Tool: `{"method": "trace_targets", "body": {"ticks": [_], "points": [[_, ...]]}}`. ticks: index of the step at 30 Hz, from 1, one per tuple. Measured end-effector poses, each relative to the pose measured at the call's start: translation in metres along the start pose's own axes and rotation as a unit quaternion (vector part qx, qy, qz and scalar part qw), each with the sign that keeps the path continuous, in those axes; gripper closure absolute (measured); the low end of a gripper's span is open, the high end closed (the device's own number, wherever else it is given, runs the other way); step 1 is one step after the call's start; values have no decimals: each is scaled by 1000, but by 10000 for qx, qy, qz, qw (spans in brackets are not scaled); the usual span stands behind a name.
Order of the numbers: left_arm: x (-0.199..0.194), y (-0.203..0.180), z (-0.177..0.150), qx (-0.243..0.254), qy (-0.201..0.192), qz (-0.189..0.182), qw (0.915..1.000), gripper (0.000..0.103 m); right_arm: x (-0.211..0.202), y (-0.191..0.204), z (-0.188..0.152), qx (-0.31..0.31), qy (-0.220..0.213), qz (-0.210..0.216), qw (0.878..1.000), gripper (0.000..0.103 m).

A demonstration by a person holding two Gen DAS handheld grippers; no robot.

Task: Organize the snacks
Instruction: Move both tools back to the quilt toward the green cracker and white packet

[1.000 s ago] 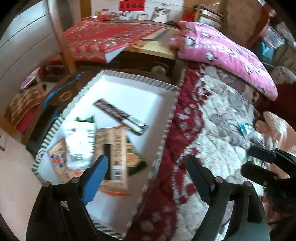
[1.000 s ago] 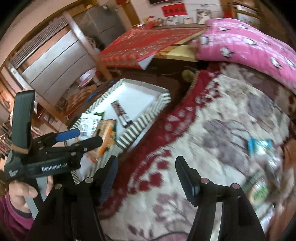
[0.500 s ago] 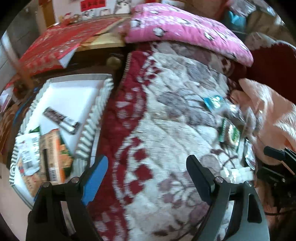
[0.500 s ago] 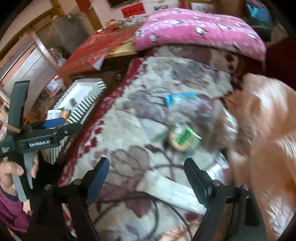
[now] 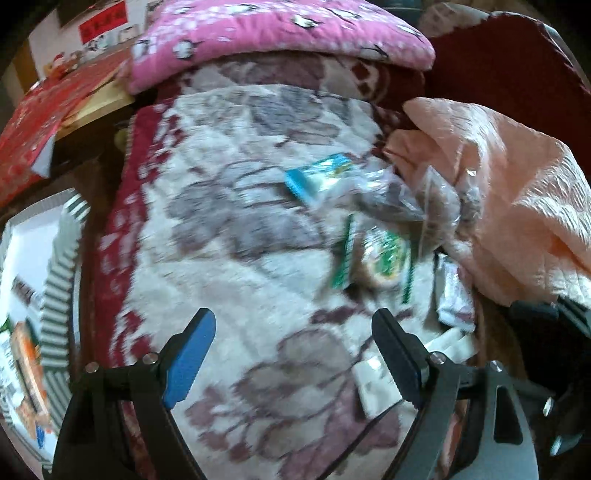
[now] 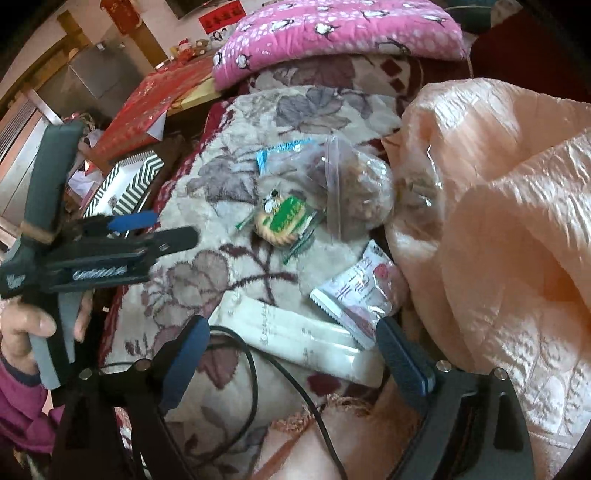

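Observation:
Several snacks lie on a flowered blanket (image 6: pixel 236 177): a green-and-yellow biscuit pack (image 6: pixel 282 220), a clear bag of nuts (image 6: pixel 354 188), a blue-edged packet (image 6: pixel 280 151), a white-and-red packet (image 6: pixel 360 291) and a long white packet (image 6: pixel 299 332). My right gripper (image 6: pixel 293 354) is open just above the long white packet. My left gripper (image 5: pixel 293 350) is open over the blanket, short of the biscuit pack (image 5: pixel 384 254); it also shows at the left of the right wrist view (image 6: pixel 159 229). A striped white tray (image 5: pixel 55 266) holding snacks is at the far left.
A pink pillow (image 6: pixel 332 33) lies at the back. A peach quilt (image 6: pixel 498 221) is bunched at the right beside the snacks. A black cable (image 6: pixel 280 373) runs over the blanket near my right gripper. A red cloth (image 6: pixel 155 99) covers a table behind the tray.
Both grippers have swung right, away from the tray, to the snacks on the blanket. The right gripper has come closer to the packets. Both stay open.

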State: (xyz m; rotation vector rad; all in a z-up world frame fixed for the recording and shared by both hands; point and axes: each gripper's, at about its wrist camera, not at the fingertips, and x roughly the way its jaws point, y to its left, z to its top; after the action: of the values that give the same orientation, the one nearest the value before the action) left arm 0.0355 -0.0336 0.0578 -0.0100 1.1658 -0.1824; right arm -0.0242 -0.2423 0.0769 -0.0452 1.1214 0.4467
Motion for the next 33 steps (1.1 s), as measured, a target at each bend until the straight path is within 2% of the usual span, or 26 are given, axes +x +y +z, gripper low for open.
{"method": "trace_targets", "body": {"ticks": [6, 14, 18, 20, 21, 24, 29, 31, 33], "points": [[24, -24, 20, 163, 94, -170, 9997, 17, 2, -4, -6, 46, 92, 19, 9999, 9], [64, -62, 36, 659, 383, -98, 9970, 17, 8, -28, -11, 608, 111, 320, 9976, 9], [78, -68, 36, 760, 445, 53, 9961, 17, 11, -30, -12, 645, 144, 316, 9973, 9], [79, -66, 37, 690, 380, 13, 9969, 17, 12, -31, -12, 671, 157, 327, 9971, 9], [78, -65, 37, 628, 343, -28, 9974, 20, 13, -32, -11, 688, 162, 335, 9969, 9], [72, -60, 39, 596, 236, -27, 9979, 48, 15, -33, -9, 765, 162, 365, 9963, 9], [56, -41, 31, 469, 161, -125, 9987, 58, 24, -41, -2, 1118, 45, 371, 9930, 8], [48, -34, 27, 399, 97, -134, 9991, 72, 29, -46, 1, 1363, -21, 245, 9904, 8], [38, -27, 22, 349, 47, -110, 9993, 74, 36, -52, 4, 1553, -30, 158, 9877, 7]]}}
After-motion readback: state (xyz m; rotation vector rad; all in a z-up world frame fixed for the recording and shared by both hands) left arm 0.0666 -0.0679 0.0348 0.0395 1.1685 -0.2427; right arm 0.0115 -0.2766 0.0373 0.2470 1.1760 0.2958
